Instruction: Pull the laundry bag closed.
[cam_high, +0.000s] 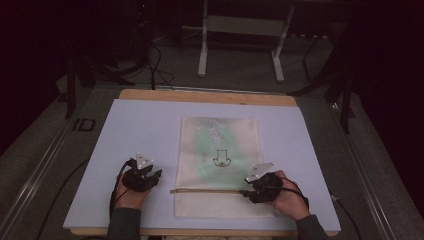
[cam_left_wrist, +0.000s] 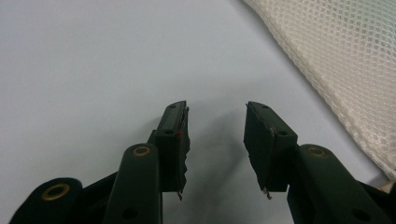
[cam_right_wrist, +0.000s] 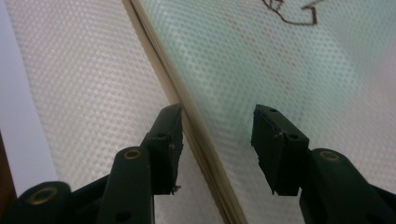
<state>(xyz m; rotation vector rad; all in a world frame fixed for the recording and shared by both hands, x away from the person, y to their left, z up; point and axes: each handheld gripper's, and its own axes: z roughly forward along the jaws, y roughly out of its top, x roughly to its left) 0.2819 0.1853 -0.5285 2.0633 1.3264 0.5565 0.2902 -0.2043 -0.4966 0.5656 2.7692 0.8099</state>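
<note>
A cream mesh bag lies flat on the pale sheet, greenish inside, with a small black drawn mark at its middle. A tan zipper band crosses its near end. My left gripper rests on the sheet just left of the bag, open and holding nothing; its own view has the bag's mesh edge at the right. My right gripper sits at the zipper's right end, open; in its own view the jaws straddle the zipper band without closing on it.
The sheet covers a wooden table top whose edge shows at the back. Beyond it stands a white metal frame on the floor, with dark cables at the left. Dark stands flank the table on both sides.
</note>
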